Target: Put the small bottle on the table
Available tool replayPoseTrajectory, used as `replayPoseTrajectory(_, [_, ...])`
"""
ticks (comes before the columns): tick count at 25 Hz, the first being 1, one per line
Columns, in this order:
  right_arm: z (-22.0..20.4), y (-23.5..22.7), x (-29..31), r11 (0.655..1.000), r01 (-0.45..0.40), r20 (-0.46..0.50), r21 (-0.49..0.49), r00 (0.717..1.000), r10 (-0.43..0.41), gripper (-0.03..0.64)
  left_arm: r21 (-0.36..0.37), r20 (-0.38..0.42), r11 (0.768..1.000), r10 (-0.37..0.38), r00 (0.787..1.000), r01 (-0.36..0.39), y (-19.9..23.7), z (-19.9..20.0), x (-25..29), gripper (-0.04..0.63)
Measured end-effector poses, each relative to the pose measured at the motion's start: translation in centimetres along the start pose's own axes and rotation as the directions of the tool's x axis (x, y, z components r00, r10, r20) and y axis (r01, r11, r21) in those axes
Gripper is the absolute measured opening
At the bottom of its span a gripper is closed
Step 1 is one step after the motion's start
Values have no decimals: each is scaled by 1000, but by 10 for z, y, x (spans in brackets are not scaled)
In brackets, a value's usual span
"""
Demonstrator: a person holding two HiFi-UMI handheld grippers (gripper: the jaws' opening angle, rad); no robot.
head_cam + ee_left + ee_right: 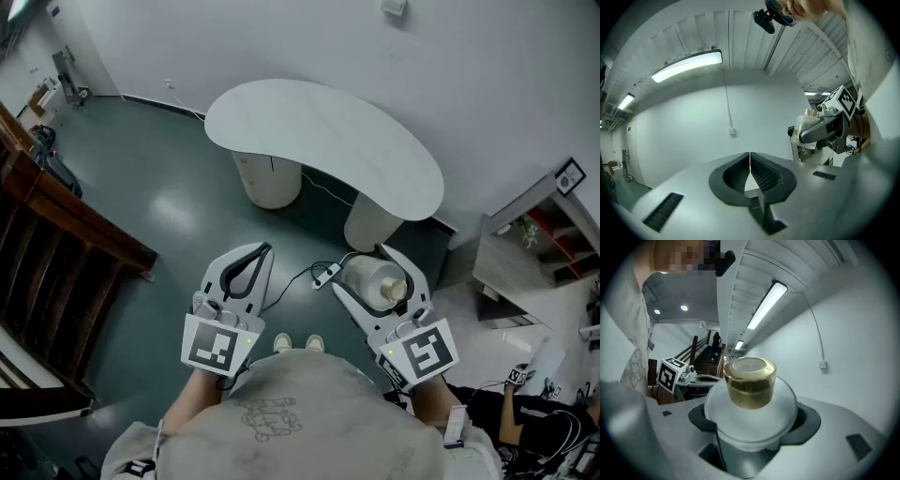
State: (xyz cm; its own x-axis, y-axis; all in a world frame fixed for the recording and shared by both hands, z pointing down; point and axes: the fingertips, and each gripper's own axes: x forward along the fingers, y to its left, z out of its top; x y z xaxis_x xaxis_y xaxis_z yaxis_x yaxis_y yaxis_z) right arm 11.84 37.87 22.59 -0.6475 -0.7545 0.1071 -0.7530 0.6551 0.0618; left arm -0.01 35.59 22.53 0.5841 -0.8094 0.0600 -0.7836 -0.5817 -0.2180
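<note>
A small white bottle (372, 278) with a gold cap (750, 382) lies between the jaws of my right gripper (377, 272), which is shut on it with the cap pointing away from the camera. In the right gripper view the bottle (750, 416) fills the space between the dark pads. My left gripper (246, 265) hovers beside it at the left, shut and empty, its black pads (759, 174) touching. The white curved table (323, 142) stands ahead of both grippers, its top bare. Both grippers are held above the floor, short of the table.
The table rests on two round white pedestals (270, 178). A cable and plug (324, 275) lie on the dark green floor below the grippers. A wooden stair rail (56, 225) is at the left, a grey shelf unit (534, 246) at the right.
</note>
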Motion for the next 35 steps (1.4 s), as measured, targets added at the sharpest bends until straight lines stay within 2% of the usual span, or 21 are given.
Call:
replayPoseTrajectory(11, [2, -19, -6, 1000, -17, 17, 5, 1000, 17, 337, -13, -6, 1000, 5, 1000, -5, -11, 4, 16, 18])
replayPoseTrajectory(23, [-16, -47, -17, 999, -30, 5, 34, 1000, 30, 337, -25, -30, 999, 40, 999, -41, -29, -1, 32, 18])
replayPoseTrajectory(35, [-31, -63, -16, 998, -46, 29, 30, 999, 45, 337, -7, -33, 998, 68, 997, -69, -41, -12, 43, 18])
